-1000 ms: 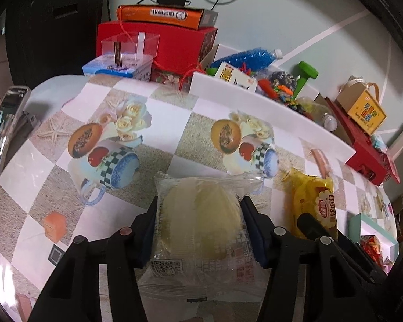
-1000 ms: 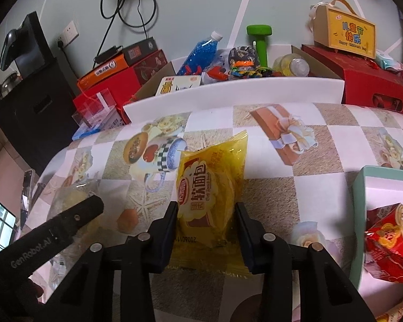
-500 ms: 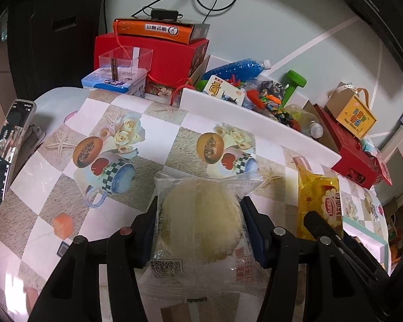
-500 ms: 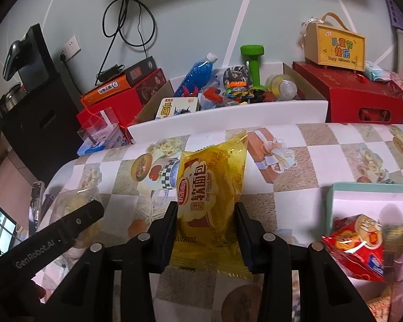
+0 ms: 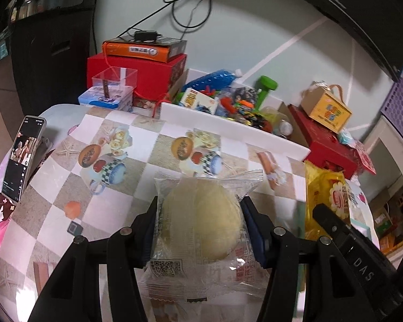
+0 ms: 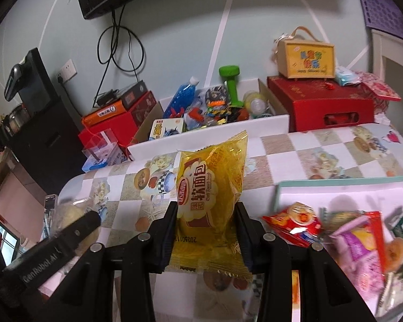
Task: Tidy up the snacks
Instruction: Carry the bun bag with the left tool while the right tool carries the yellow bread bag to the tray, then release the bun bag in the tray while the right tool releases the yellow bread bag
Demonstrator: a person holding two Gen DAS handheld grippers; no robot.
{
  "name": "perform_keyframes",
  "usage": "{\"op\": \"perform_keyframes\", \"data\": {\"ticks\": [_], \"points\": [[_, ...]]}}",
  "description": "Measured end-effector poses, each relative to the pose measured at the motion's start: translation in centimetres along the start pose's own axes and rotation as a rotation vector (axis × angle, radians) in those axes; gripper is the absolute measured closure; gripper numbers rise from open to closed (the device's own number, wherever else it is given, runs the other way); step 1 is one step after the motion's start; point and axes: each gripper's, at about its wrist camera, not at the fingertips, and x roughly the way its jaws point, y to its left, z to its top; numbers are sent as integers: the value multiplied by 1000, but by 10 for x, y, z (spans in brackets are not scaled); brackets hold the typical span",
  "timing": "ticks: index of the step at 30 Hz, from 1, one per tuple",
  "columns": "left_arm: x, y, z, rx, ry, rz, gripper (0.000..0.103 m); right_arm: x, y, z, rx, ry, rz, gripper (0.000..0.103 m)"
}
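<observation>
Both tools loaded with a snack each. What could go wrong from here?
1. The left tool grips the clear-wrapped round pastry by its soft sides; squeezing may crush it or let the slick film slip.
2. The right tool holds the yellow bread packet low, so its top could flop.
3. The tray already holds loose snacks; dropping more in may push some over the rim.

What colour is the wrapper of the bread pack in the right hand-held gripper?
Yellow bread pack, with a red logo; clearest in the right wrist view.

Tablecloth (image 5: 137, 177) ahead open; snack tray (image 6: 344, 185) right, crowded.
</observation>
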Motion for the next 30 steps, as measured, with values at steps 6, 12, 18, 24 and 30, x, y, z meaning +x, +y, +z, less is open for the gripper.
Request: {"op": "perform_keyframes", "data": {"ticks": [6,12,18,24,30], "points": [[-11,-22,-18,56,16,-32,44,-26,-12,-17,13,1,-6,59],[-19,-44,-31,103,17,-54,44,-49,-38,-24,61,-18,-31,59],[-21,-83,-42,192,30,-102,44,-76,-83,-21,112,-61,-90,59],[-15,-141,-64,327,71,-209,44,-103,-141,-18,195,-100,-221,59],[-3,-179,-90,424,129,-240,44,-113,-170,-24,242,-95,-255,59]]}}
